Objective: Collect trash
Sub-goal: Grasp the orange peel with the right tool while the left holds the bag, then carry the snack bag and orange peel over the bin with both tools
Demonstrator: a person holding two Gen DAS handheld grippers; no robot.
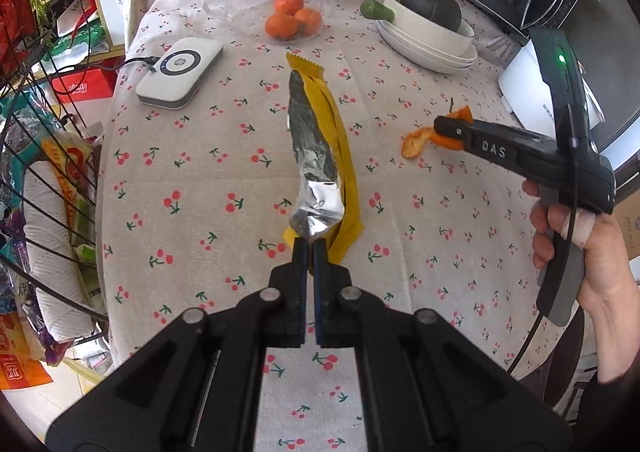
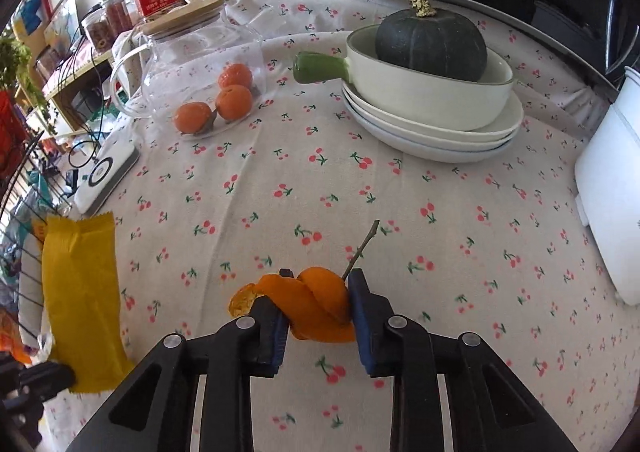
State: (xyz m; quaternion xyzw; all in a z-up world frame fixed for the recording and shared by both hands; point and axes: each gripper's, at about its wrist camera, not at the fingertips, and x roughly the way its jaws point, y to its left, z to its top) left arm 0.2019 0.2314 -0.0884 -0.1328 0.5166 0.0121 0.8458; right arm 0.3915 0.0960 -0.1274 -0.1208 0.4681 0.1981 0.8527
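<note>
Cradling squash (image 2: 431,44), white dish (image 2: 424,92) (stacked)

The left gripper (image 1: 311,248) is pinched nearly shut; the right gripper (image 2: 318,292) is clamped, apparently gripped by a bare hand (image 1: 576,248).

Even soft daylight, weak shadows on the tablecloth (image 1: 400,236), glare on the foil wrapper (image 1: 316,172), heavy fisheye bending and dark vignetted corners, centre sharp.
</note>
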